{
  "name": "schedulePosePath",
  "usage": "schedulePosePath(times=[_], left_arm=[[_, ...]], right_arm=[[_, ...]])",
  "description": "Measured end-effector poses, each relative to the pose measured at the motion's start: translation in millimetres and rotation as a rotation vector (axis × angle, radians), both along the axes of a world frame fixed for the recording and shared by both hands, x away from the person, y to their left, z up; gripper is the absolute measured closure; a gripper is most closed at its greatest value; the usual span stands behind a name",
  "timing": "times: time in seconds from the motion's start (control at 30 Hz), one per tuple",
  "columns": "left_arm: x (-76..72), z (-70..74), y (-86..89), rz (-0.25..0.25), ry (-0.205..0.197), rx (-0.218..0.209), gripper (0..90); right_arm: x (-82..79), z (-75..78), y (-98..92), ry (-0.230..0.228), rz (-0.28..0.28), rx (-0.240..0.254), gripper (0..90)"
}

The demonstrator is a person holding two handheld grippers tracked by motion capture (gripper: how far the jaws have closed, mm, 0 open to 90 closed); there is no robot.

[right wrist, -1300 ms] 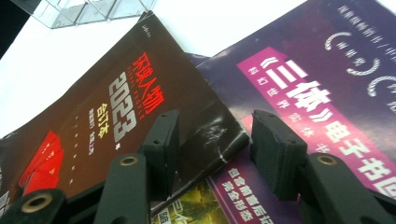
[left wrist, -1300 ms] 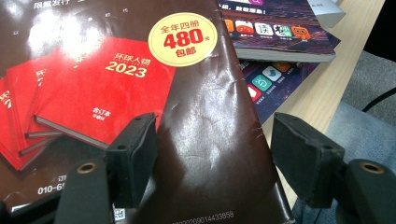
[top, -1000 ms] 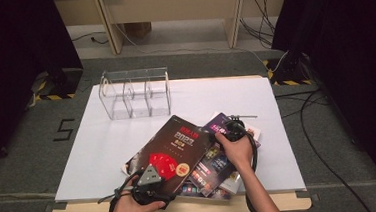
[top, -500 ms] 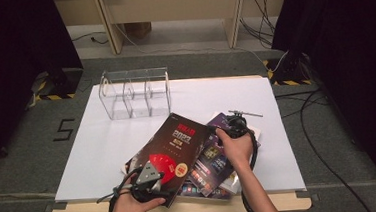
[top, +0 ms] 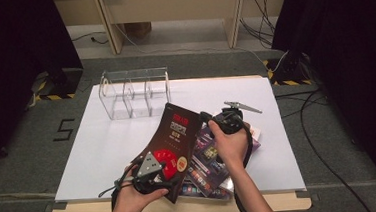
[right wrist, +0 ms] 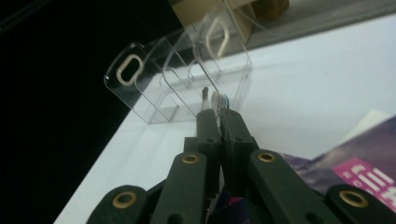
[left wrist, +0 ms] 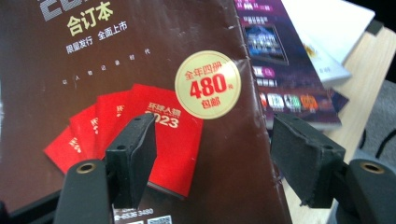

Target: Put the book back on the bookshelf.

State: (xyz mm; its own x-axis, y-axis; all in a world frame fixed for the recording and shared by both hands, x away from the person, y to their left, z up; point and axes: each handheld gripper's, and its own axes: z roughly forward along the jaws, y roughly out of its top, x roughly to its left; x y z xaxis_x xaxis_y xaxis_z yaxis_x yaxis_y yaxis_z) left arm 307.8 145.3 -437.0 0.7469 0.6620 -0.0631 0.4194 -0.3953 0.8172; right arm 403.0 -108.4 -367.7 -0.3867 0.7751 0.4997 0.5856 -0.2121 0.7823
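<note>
- The dark brown magazine (top: pixel 174 137), thin, glossy and floppy, stood tilted near the desk's near edge, off a stack of magazines (top: pixel 208 172).
- The right gripper (right wrist: pixel 215 105) was clamped on its top edge; the left gripper (left wrist: pixel 212 154) sat wide apart at its lower corner.
- It looked best held by the edges, near the spine.
- A clear acrylic rack (top: pixel 134 92) stood at the white desk's (top: pixel 93 142) far edge; grey carpet lay around.

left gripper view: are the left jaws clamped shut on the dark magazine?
No, the left gripper stands with its jaws wide apart over the dark magazine, whose cover shows in the gap between them.
</note>
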Motion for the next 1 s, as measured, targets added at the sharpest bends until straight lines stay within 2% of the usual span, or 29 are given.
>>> schedulePosePath(times=[0.23,0.27,0.3,0.33,0.37,0.5,0.67,0.87,1.0], left_arm=[[3.8,12.7,-10.4,0.040,-0.057,-0.028,30.5],[3.8,12.7,-10.4,0.040,-0.057,-0.028,30.3],[4.9,16.1,-13.5,0.057,-0.085,-0.029,30.1],[4.9,16.1,-13.5,0.057,-0.085,-0.029,30.0],[6.4,19.4,-16.2,0.071,-0.103,-0.032,30.0],[9.4,27.5,-21.7,0.097,-0.130,-0.040,29.7],[13.6,36.8,-29.4,0.116,-0.152,-0.043,30.0],[17.4,41.6,-40.4,0.126,-0.171,-0.035,30.4],[20.7,47.0,-50.2,0.152,-0.204,-0.022,30.6]], right_arm=[[-7.6,22.0,8.6,-0.103,-0.017,0.000,88.0],[-7.6,22.0,8.6,-0.103,-0.017,0.000,88.0],[-9.5,27.2,10.4,-0.133,-0.024,-0.007,88.0],[-9.5,27.2,10.4,-0.133,-0.024,-0.007,88.0],[-10.6,31.6,11.9,-0.149,-0.029,-0.007,88.0],[-12.5,38.9,17.0,-0.174,-0.037,0.006,88.1],[-12.4,44.3,22.9,-0.189,-0.041,0.000,88.1],[-13.1,46.4,27.0,-0.199,-0.044,0.004,88.1],[-14.8,47.3,28.3,-0.207,-0.049,0.005,88.1]])
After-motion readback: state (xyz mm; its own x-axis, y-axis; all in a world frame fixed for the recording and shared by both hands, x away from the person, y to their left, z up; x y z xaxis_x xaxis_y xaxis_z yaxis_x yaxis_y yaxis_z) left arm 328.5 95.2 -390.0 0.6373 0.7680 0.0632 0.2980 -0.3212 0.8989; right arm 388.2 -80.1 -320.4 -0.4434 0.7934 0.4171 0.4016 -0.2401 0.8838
